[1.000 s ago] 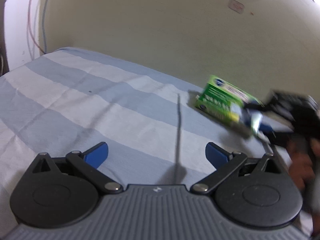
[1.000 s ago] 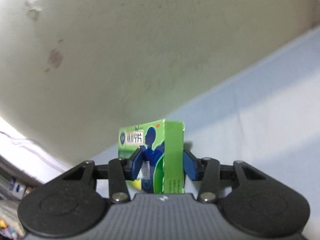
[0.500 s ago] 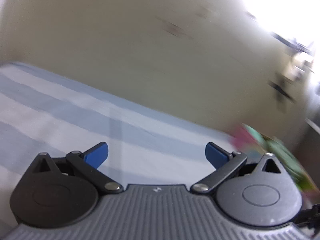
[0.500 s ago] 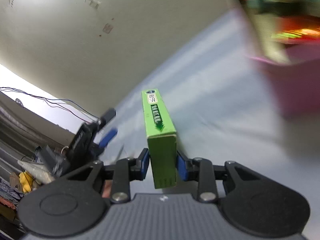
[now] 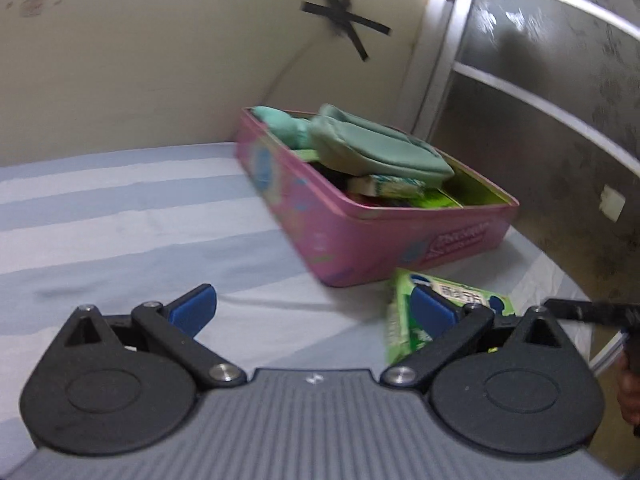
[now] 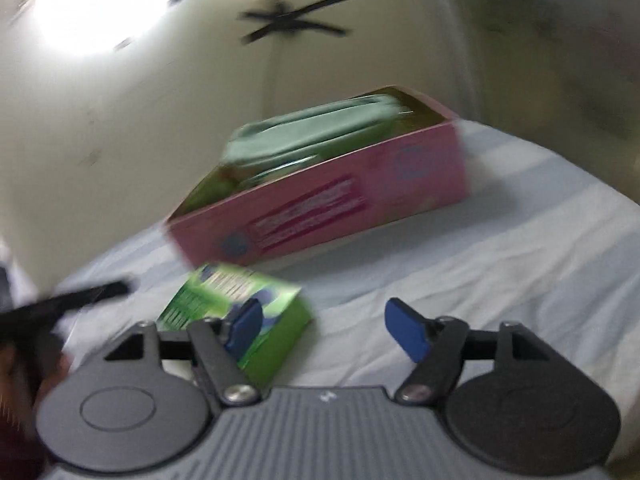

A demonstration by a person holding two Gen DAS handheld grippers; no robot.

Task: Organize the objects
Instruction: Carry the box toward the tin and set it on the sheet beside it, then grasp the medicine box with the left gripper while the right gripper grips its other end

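green box lying flat on striped bedsheet just outside pink tin, beside right gripper whose jaws just spread, nothing between; left gripper spread, empty

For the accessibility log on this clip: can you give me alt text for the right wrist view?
The right tool stands open over a striped bedsheet, and a green box lies loose on the sheet by its left finger. Behind it sits an open pink box filled with teal pouches, against a cream wall; the picture is motion-blurred.
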